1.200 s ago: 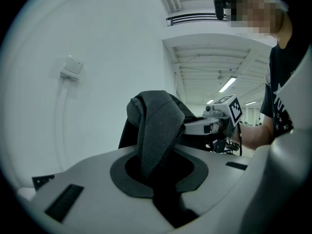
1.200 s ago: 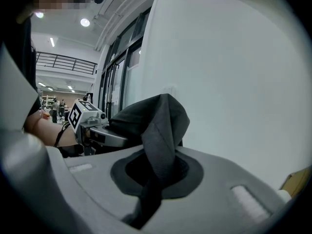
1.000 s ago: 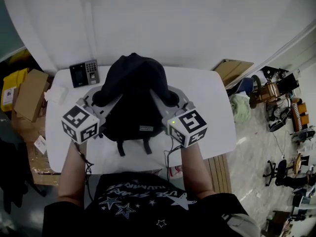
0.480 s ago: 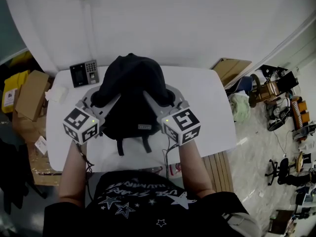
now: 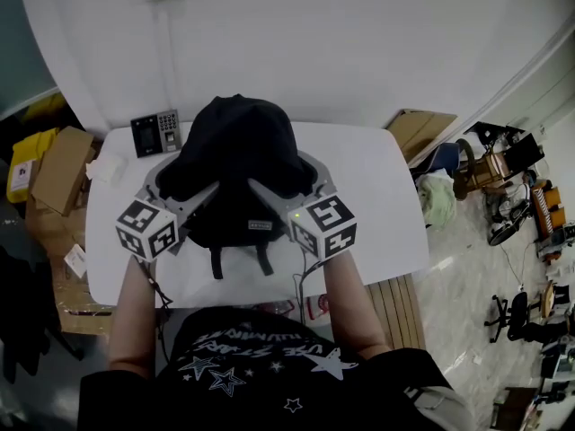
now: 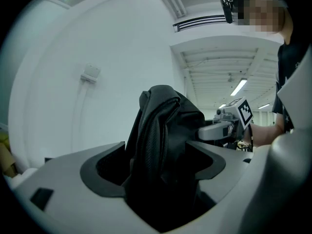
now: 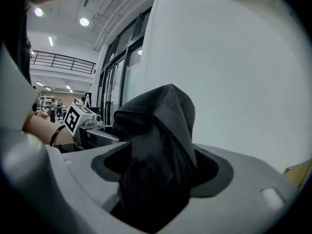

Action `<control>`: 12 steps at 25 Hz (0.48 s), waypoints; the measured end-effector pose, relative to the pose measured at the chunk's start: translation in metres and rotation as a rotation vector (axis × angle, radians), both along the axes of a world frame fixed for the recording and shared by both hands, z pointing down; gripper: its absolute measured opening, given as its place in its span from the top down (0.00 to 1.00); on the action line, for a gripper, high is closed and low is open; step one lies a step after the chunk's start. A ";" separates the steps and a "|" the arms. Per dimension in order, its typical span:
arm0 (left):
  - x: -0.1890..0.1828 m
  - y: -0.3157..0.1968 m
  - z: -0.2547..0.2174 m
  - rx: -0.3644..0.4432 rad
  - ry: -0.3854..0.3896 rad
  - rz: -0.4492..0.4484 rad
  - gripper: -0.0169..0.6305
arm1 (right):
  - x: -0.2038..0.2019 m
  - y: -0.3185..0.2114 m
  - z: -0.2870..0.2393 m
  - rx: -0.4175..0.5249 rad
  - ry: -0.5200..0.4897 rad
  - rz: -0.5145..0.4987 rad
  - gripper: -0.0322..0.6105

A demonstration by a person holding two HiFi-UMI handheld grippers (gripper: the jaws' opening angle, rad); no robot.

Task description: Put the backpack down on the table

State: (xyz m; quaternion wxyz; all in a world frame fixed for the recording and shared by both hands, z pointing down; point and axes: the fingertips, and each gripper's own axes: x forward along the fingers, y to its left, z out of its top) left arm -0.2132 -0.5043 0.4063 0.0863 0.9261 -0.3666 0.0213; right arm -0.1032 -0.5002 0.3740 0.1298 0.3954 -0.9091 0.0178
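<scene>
Right now the black fabric backpack point(image 5: 235, 164) stands upright on the white, round-cornered desk point(image 5: 377, 196). It sits about midway between the left and right edges, with its domed top toward the far edge and two short straps trailing toward the near edge where I stand. My left claw point(image 5: 184, 182) flanks its left side and my right claw point(image 5: 283, 176) its right, both roughly level. I judge that two-sided hold was chosen because a soft bag sags unless it is carried from both flanks. Both claws have just been opening. In the left gripper view a fold of dark cloth point(image 6: 161, 126) rises between the wide-spread jaws with a gap on either side. The right gripper view shows the same, with a zippered ridge of the bag point(image 7: 156, 130) standing loose in the spread jaws, so neither claw is pressing on it. The desk seems to bear the weight, so the set-down looks all but finished. What remains, I think, is drawing both claws back toward the near edge without snagging cloth. A small dark keypad terminal point(image 5: 154, 133) lies at the far left corner, clear of the bag.
</scene>
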 end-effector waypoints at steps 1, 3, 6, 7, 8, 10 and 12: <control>-0.001 0.001 0.000 -0.003 0.006 -0.014 0.40 | 0.003 0.002 0.000 -0.003 -0.005 0.007 0.38; -0.005 0.005 -0.002 0.001 0.012 -0.044 0.39 | 0.008 0.006 0.003 -0.014 -0.010 0.014 0.38; -0.008 0.011 -0.002 -0.006 0.003 -0.073 0.37 | 0.016 0.014 0.004 -0.019 -0.015 0.015 0.38; -0.009 0.013 -0.001 -0.015 -0.006 -0.083 0.33 | 0.018 0.017 0.004 -0.018 -0.015 0.014 0.38; -0.009 0.016 0.001 -0.022 -0.019 -0.097 0.32 | 0.021 0.020 0.004 -0.015 -0.013 0.013 0.38; -0.012 0.021 0.002 -0.022 -0.042 -0.137 0.27 | 0.028 0.027 0.004 -0.009 -0.010 0.013 0.38; -0.016 0.027 0.001 -0.019 -0.048 -0.175 0.27 | 0.034 0.033 0.004 -0.009 -0.012 0.012 0.38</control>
